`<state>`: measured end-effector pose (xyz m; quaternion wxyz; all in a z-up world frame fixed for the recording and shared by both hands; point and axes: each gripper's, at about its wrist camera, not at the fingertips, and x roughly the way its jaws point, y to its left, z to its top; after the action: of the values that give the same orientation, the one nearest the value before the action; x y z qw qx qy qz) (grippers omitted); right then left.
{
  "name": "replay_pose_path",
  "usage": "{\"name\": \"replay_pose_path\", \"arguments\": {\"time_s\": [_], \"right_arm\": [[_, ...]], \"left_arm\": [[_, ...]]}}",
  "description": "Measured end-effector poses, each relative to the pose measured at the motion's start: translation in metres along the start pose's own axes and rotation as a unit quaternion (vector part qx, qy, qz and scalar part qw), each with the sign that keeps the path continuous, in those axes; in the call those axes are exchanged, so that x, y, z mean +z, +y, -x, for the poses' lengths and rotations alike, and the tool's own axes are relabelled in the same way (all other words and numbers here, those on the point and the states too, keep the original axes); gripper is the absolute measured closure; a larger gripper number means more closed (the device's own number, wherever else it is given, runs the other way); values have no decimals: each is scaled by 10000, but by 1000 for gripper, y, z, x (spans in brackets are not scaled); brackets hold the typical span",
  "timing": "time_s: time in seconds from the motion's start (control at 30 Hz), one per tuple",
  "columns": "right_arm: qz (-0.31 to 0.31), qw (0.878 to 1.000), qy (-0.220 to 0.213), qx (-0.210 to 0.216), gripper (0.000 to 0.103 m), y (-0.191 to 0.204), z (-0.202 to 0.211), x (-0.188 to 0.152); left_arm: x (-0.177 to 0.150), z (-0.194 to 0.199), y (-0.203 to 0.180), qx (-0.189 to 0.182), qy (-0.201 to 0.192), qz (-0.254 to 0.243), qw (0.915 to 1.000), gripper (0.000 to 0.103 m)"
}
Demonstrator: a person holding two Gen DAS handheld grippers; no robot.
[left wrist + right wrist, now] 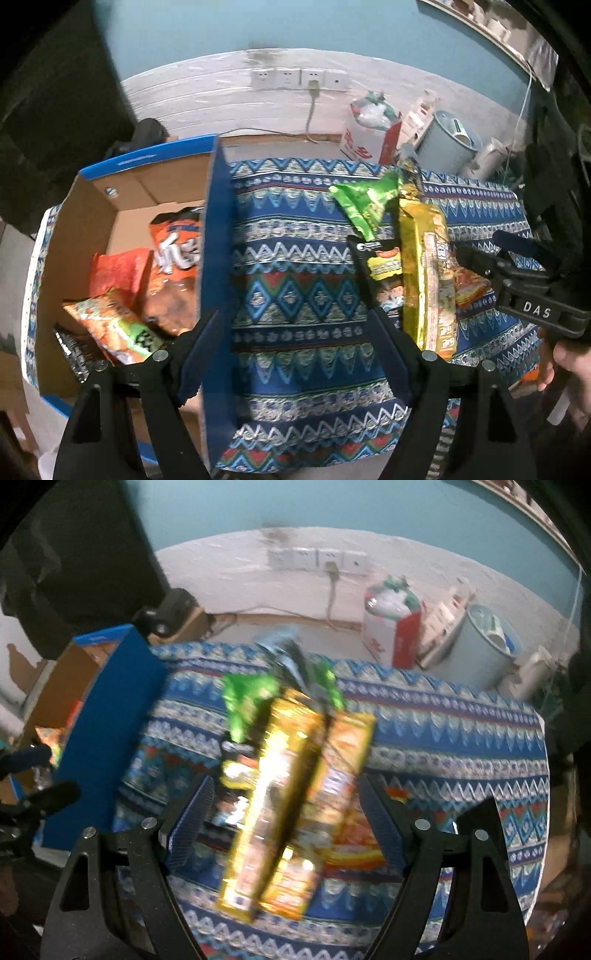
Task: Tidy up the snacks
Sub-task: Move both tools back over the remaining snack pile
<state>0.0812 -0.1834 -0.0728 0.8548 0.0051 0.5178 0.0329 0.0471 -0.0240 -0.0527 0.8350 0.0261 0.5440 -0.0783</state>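
A pile of snack packets lies on the patterned cloth: a long gold packet [424, 266] [273, 794], a green one [365, 199] [247, 698], a black one [380, 269] [232, 771] and an orange one [472, 288] [343, 760]. A cardboard box [62, 258] with a raised blue flap [218, 240] [107, 738] holds several orange bags [177, 266]. My left gripper [295, 350] [40, 775] is open, straddling the flap and bare cloth. My right gripper [286, 823] [480, 245] hovers open over the pile, the gold packet below its gap. The right wrist view is blurred.
The table cloth [295, 258] ends at a far edge, where a white-and-red carton [365, 140] and a grey bucket [450, 140] stand on the floor. Wall sockets [299, 79] with a cable sit behind. A person's hand [569, 362] holds the right gripper.
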Motion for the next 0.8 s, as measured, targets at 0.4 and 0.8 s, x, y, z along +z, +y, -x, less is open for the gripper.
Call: {"name": "replay_pose_path", "arguments": {"time_s": [0.4, 0.8], "right_arm": [[-697, 9963, 476, -179, 22, -71, -33, -35], [-869, 9920, 897, -179, 22, -90, -66, -51]], "left_arm": [[7, -40, -48, -58, 392, -218, 9990, 22], [12, -75, -91, 23, 638, -508, 9967, 22]]}}
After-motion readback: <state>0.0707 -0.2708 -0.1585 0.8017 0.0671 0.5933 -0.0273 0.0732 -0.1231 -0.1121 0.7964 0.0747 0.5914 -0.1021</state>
